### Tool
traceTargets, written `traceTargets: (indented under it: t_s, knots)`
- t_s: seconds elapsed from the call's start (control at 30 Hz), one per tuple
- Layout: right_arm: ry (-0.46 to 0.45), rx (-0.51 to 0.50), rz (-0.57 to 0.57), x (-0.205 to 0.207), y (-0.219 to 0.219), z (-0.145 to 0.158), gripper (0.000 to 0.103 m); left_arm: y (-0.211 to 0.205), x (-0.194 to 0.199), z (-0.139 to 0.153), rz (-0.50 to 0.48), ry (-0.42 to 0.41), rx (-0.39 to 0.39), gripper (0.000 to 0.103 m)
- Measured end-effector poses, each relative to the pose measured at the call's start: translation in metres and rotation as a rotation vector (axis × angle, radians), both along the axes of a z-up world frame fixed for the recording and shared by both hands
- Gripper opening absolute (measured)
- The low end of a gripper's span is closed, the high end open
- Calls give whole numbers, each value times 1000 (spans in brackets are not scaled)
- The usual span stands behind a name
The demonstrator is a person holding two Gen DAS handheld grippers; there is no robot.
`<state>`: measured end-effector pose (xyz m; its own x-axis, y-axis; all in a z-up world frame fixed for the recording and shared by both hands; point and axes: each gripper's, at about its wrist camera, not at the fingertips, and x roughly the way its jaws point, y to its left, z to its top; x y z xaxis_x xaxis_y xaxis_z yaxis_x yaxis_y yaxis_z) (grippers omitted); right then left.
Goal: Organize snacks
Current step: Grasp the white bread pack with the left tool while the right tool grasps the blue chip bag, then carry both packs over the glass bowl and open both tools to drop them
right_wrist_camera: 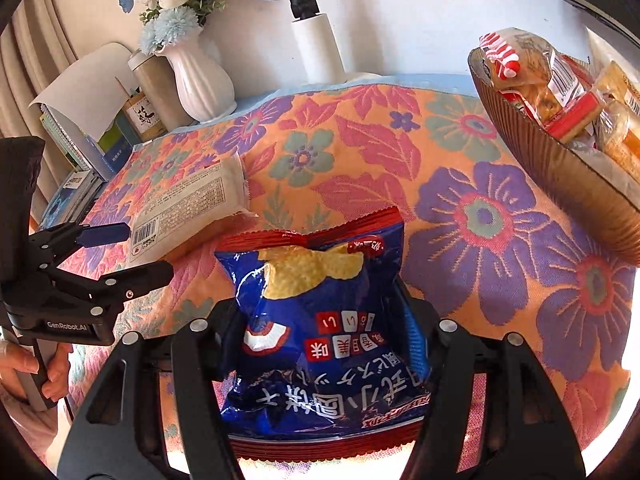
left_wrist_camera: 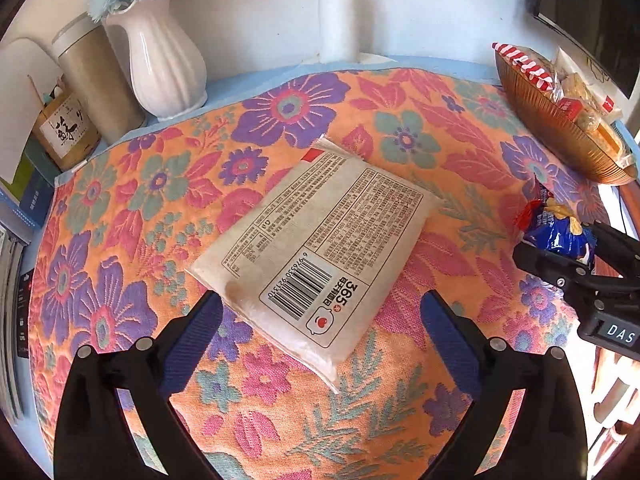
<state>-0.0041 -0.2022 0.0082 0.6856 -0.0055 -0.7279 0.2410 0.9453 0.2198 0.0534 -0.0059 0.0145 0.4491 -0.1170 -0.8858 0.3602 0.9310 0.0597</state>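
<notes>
Between my right gripper's [right_wrist_camera: 320,336] fingers, at the lower centre of the right wrist view, a blue chip bag [right_wrist_camera: 320,320] with red sealed edges is clamped, raised off the floral cloth [right_wrist_camera: 460,184] of the worktop. My left gripper [left_wrist_camera: 320,328], at the bottom of the left wrist view, has its blue-padded fingers [left_wrist_camera: 200,328] spread apart on either side of the near end of a pale flat snack packet [left_wrist_camera: 316,248], which lies barcode-up at the centre of the cloth; I cannot tell whether they touch it. Upper right in both views sits a brown ribbed bowl [right_wrist_camera: 568,168] holding wrapped snacks [right_wrist_camera: 560,92]. Upper left stand a white fluted vase [left_wrist_camera: 164,68] of blue flowers and a beige canister [left_wrist_camera: 96,84].
</notes>
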Motion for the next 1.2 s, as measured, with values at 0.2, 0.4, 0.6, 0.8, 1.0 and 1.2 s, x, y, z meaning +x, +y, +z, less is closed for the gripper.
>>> traceTargets:
  t_s: [0.2,0.4,0.6,0.8,1.0,1.2]
  knots:
    - [17,-33,13,4,7,-2,70,-2,32,-1,-128,15,69,98]
    - [9,4,32,5,2,-4,76,-5,56,-18,-216,105,50,98]
    - [29,-39,38,8,9,-5,79,2,60,-20,-209,113,-10,98]
    - [37,-60,40,10,10,-6,80,4,57,-19,-187,84,-25,98]
    - [-11,-43,39,4,7,-2,69,13,41,-16,-121,-8,-80,89]
    - [-165,-20,4,-19,1,17,66,34,23,-2,3,-50,-192,82]
